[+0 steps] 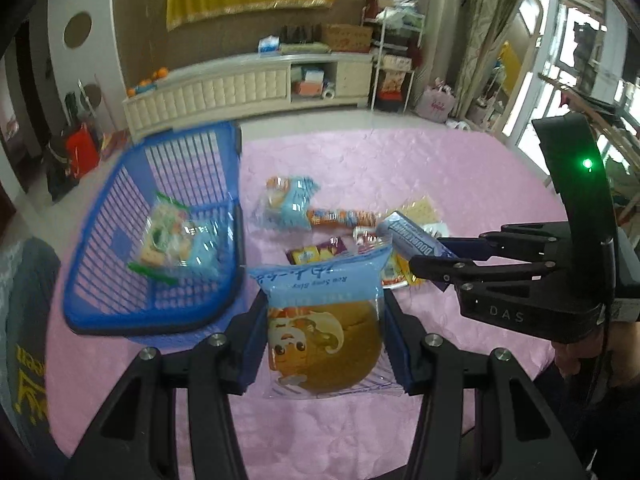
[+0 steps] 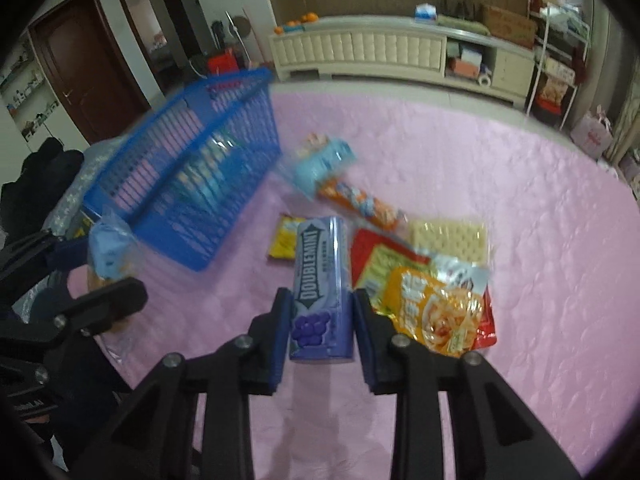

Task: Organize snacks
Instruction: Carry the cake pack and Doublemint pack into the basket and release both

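The left gripper [image 1: 324,344] pinches a bun packet [image 1: 324,320]; the right gripper [image 2: 320,320] pinches a Doublemint pack [image 2: 322,288], long axis pointing away. The blue basket [image 1: 120,312] lies far-left of both, nearer the left gripper.

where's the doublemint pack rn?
Doublemint pack is clamped in the right tool, lifted above the pink tablecloth, left of the orange noodle packet.

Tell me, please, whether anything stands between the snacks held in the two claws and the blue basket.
Nothing visible does. The left claw holds the cake packet just beside the blue basket. The right claw holds the Doublemint pack, with only bare pink cloth toward the basket's near wall.
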Available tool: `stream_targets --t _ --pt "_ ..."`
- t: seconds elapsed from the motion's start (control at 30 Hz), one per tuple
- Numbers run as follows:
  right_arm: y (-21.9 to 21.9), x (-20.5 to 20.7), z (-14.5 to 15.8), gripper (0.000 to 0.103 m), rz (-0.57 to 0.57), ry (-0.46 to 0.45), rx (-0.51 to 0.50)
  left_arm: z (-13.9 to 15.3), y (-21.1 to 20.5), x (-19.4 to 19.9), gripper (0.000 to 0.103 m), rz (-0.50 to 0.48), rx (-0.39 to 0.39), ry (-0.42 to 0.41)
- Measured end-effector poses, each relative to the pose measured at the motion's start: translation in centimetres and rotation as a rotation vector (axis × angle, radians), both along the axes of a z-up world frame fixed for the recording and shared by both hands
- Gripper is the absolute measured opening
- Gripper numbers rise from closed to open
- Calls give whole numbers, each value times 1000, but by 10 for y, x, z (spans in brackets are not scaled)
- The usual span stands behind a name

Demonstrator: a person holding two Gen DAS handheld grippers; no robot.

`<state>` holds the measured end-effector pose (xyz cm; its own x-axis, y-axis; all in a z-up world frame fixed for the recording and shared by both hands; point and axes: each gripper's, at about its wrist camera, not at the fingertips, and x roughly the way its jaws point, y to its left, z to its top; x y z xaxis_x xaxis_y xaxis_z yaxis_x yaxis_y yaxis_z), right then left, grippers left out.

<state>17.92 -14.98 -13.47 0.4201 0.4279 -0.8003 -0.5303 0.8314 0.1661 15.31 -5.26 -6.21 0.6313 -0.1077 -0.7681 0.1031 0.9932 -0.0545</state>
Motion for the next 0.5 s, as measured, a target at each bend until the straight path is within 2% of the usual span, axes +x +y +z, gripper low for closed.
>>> stream_targets --t 0.3,0.5 --pt "43 -14 69 35 26 -103 81 54 62 -2 49 16 16 -72" --pt "89 -14 93 35 57 -169 102 71 111 9 49 54 34 -84"
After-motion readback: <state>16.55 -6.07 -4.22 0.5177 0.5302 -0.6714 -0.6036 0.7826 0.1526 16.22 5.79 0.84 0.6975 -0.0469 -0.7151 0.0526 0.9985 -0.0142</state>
